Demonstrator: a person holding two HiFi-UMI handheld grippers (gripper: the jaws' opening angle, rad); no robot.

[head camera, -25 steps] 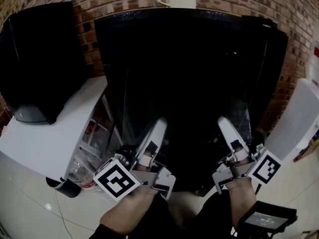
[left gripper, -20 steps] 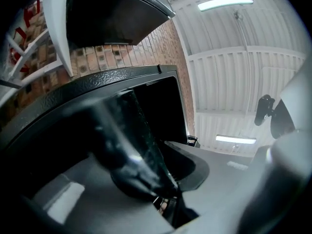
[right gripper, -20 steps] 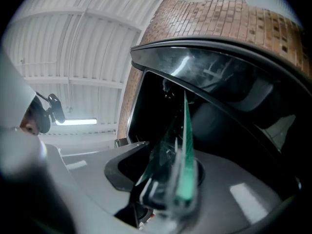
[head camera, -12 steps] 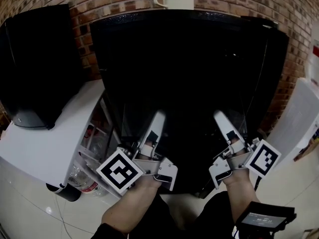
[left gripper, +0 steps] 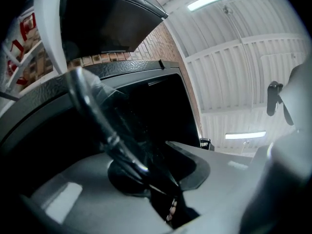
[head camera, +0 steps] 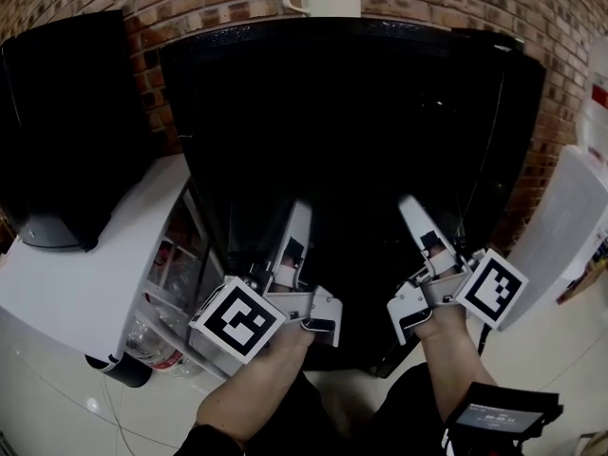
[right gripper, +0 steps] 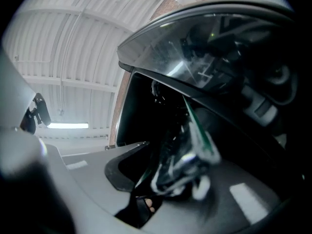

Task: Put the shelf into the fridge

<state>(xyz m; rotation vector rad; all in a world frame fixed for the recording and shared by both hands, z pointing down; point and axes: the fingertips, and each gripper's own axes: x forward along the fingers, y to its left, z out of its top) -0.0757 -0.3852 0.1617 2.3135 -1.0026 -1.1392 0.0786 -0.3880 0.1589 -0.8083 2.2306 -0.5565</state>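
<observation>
Left claw (head camera: 297,218) just loosened a bit, right claw (head camera: 415,215) just squeezed a bit, both pinching the glass shelf (left gripper: 102,126) before the black fridge (head camera: 351,93): grip tight, keep flat, slide in slowly.

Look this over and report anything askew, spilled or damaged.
Only the glass shelf stands out: it hangs tilted in front of the open fridge rather than lying level. No spill, crack or breakage shows, though the dark fridge interior hides much of what is inside.
</observation>
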